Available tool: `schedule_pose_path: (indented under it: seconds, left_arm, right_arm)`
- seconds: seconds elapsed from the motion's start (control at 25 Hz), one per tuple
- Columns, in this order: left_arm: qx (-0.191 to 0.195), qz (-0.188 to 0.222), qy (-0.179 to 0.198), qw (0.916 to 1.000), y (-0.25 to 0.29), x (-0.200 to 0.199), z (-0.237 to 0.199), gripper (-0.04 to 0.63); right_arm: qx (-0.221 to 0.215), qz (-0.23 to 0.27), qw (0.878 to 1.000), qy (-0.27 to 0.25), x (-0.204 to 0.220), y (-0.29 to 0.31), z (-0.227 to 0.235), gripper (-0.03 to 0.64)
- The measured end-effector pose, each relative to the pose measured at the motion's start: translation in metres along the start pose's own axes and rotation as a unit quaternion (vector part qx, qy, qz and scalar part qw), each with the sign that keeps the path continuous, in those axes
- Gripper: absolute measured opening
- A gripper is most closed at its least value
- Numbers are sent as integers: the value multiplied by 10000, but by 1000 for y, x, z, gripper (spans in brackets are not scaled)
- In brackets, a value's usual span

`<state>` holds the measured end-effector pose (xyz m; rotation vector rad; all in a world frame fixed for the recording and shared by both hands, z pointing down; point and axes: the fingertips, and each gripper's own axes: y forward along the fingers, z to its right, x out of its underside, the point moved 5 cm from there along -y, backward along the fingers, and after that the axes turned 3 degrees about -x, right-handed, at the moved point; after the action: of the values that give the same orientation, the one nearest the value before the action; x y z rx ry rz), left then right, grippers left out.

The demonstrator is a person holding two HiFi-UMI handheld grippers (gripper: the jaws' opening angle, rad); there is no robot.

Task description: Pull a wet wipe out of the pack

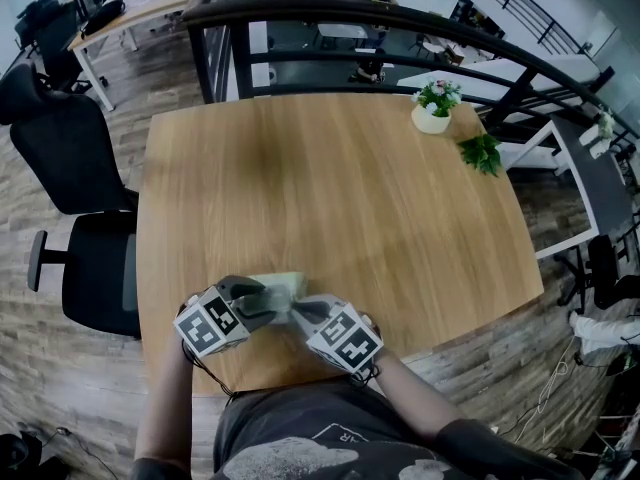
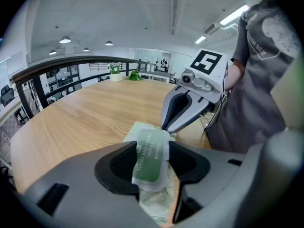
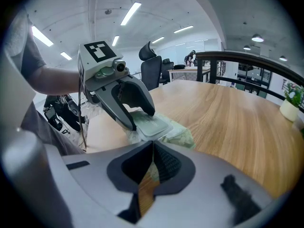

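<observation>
**Gripping the flap: no wipe out yet**

Head view: the pack lies flat on the wooden surface, close to the edge nearest the person. Both tools meet over it. The left tongs come in from the left and the right tongs from the right. No wipe lies loose on the surface, and nothing white trails from the pack.

Left gripper view: the left tongs stand roughly half open, with the green flap lying lengthwise in the gap. The flap fills that gap from side to side, so both pads look to be pressing on its long edges. The pale patterned wrapper shows above and below the flap. The right tongs reach down to the far end of the pack. No wipe can be seen around the flap.

Right gripper view: the right tongs are closed tip to tip. A sliver of the patterned wrapper shows in the slit just behind the tips. My reading is that they nip the near end of the pack to hold it steady, though the contact itself is hard to see. Ahead, the left tongs straddle the flap, which looks to lie flat and sealed.

Judging progress, the task seems only begun. The pack is braced and the flap is gripped. Peeling it open, pinching a wipe and drawing it out are all left to do.
</observation>
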<state>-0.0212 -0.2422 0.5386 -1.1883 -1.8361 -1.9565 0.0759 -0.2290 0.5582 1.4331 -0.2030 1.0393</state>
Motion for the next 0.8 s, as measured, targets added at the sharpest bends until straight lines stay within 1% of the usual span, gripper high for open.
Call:
schedule_pose_path:
  seconds: [0.2, 0.24, 0.32, 0.44, 0.52, 0.64, 0.72, 0.8]
  left_arm:
    - [288, 133, -182, 9993, -4, -4, -2, 202]
    - [330, 156, -206, 9991, -5, -5, -2, 189]
    - [339, 116, -123, 9993, -5, -7, -2, 184]
    - [242, 8, 118, 9996, -6, -7, 1, 186]
    - [99, -15, 280, 9996, -7, -8, 2, 185]
    - [-245, -20, 582, 9980, -10, -10, 9, 170]
    - [-553, 89, 752, 9956, -14, -12, 13, 162]
    - [-892, 283, 829, 9922, -20, -15, 14, 160]
  right_arm:
    - [11, -56, 10000, -44, -1, 0, 0, 28]
    - [15, -71, 10000, -59, -1, 0, 0, 28]
    - [17, -104, 9999, -62, -1, 0, 0, 28]
    - [14, -125, 9999, -53, -1, 1, -1, 28]
    - [16, -112, 9999, -60, -1, 0, -2, 28]
    - [18, -87, 10000, -30, 1, 0, -2, 28]
    - [22, -78, 10000, -2, 2, 0, -2, 29]
    - [25, -83, 10000, -2, 1, 0, -2, 29]
